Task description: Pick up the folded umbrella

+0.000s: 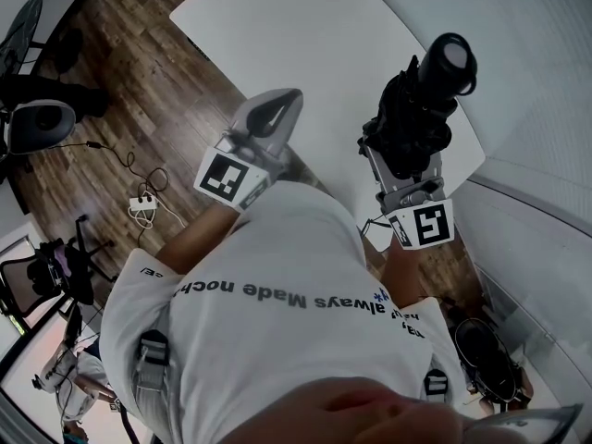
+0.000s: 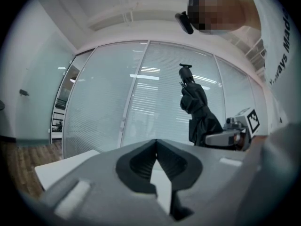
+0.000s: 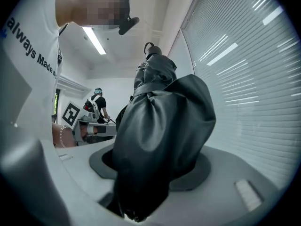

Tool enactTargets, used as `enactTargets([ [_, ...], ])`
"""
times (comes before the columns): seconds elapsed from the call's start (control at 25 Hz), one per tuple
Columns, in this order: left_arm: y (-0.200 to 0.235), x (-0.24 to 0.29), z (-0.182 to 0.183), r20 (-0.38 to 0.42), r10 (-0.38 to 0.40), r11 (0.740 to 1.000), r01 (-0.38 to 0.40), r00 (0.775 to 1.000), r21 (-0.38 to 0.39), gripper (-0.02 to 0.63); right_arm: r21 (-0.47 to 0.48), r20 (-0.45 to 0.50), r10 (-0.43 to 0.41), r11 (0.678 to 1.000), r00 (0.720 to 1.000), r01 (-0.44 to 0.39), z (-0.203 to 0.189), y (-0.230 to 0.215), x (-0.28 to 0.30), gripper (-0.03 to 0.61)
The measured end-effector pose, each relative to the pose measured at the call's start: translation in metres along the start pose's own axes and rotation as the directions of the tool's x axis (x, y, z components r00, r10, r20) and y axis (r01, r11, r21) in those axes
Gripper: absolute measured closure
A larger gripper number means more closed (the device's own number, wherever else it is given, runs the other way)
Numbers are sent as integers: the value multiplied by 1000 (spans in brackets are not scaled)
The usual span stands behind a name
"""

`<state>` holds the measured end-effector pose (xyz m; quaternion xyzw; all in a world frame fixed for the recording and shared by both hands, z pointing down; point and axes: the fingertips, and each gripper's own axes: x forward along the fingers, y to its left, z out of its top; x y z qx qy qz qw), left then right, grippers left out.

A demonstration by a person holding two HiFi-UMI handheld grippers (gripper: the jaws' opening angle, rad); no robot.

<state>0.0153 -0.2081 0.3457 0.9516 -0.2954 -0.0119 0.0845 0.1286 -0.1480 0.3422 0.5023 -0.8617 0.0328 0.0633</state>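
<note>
Black folded fabric umbrella [image 3: 160, 135] upright, clenched between jaws of right gripper [image 1: 404, 160], above white rectangular table [image 1: 277, 26], left gripper [image 2: 156, 150] closed, empty.

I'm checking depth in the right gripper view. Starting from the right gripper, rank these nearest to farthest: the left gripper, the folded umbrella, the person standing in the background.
1. Folded umbrella, centre, clamped between the jaws.
2. Left gripper, lower left, beyond the umbrella.
3. Standing person, left, far back in the room.

umbrella [image 1: 421, 109]: in right tongs [image 1: 404, 160] | left tongs [image 1: 273, 114]: to its left | table [image 1: 305, 35]: below
</note>
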Motion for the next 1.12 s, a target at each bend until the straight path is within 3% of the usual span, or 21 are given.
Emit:
enactTargets([
  [1.12,-7,12,1,-4,-11,1000,11,1000,8,611,10,45,-18,1000,999,17,8,-11,-9,325],
])
